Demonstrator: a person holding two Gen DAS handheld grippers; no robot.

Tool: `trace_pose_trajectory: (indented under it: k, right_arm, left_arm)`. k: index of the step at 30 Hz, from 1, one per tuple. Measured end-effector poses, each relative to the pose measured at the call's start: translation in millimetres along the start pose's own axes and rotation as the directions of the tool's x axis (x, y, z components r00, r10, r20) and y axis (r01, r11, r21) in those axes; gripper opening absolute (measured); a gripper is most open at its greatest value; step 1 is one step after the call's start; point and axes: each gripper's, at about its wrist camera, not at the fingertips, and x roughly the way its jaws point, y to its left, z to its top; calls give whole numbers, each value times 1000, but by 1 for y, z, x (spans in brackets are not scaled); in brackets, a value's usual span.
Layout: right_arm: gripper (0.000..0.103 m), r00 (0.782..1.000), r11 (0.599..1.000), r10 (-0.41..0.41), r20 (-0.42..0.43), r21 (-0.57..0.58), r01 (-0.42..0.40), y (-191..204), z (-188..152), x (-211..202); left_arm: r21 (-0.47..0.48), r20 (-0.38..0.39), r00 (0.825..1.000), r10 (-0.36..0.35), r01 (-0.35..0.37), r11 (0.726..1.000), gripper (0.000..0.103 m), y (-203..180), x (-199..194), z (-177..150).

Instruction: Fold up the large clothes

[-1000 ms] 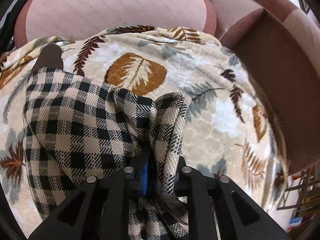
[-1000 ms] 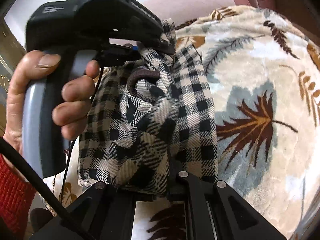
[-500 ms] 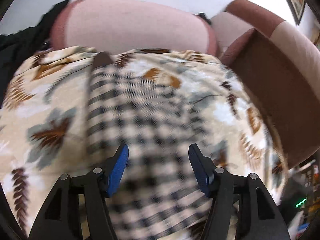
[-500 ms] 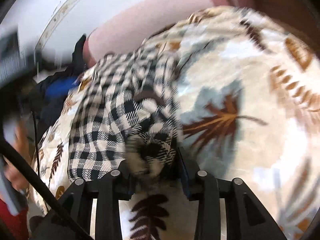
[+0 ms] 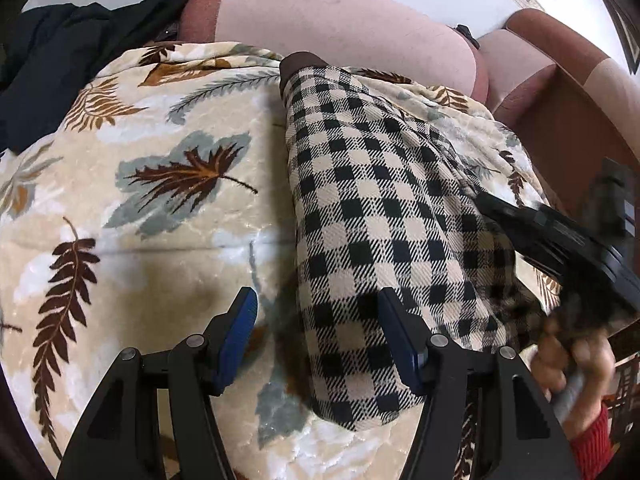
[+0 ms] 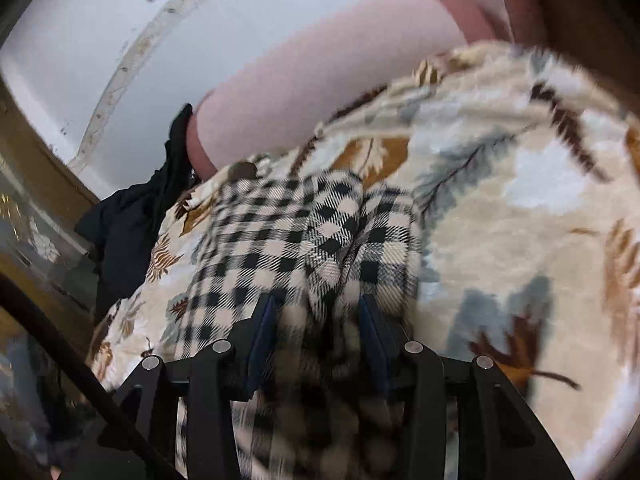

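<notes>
The checked garment [image 5: 380, 216] lies as a long folded strip on the leaf blanket [image 5: 168, 184] that covers the sofa [image 5: 328, 16]. One end of the strip, with a brown trim, reaches the pink back cushion of the sofa; the other end lies near the cameras.

The left claw [image 5: 316, 336] is wide apart and holds nothing. It hangs above the near end of the garment: its right finger is over the checked cloth and its left finger is over bare blanket just beside the garment's edge. Whether the fingers touch the cloth cannot be told.

The right claw [image 6: 316, 316] has a bunch of the garment [image 6: 304, 240] between its blue pads, but the picture is blurred by motion and the pads stand a little apart, so it cannot be told if they clamp the cloth or only stand around it. In the left wrist view this claw [image 5: 556, 240] comes in at the garment's right side, blurred, with the person's right hand [image 5: 576, 360] and a red sleeve behind it.

A dark cloth [image 5: 72, 52] is heaped at the sofa's left end, beyond the blanket and well apart from the garment. A brown armrest [image 5: 568, 92] stands at the sofa's right side. A black cable [image 6: 80, 376] crosses the lower left of the right wrist view.
</notes>
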Motion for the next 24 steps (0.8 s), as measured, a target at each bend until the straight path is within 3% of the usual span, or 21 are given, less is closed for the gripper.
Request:
trace_pose_trajectory:
  k: [4,5,6,7,12,15,24]
  right_arm:
    - [49,999,998,12,-37,55,-10,-13,9,32]
    - [37,998,997,48,-45,68,-44,-14,10,35]
    - [10,994,993,93,-55,81,-88,-14,11,37]
    - [10,992,990,115,-58,94,-109,-13,12,35]
    - [9,996,996,76,52,37,-78,-1,21,-2]
    - [8,995,999,25,97,20,-28,-4,24,-18]
    - [11,989,989,-149,-3,3,149,-29,4,16]
  left_arm:
    - [32,18,999,30,-31,999,61,-6,-4,0]
    - [42,24,999,37,-38,998,61,-8,-5,0]
    - [51,28,999,40,-42,998,61,-10,-6,0]
    - [58,30,999,41,-43,997,61,-12,-5,1]
    - [78,8,999,31,-31,996,61,-26,8,3]
    - [96,-3,1000,18,-18,995,62,-36,19,-3]
    - [157,-45,993,106,-97,983,68,-56,47,-15]
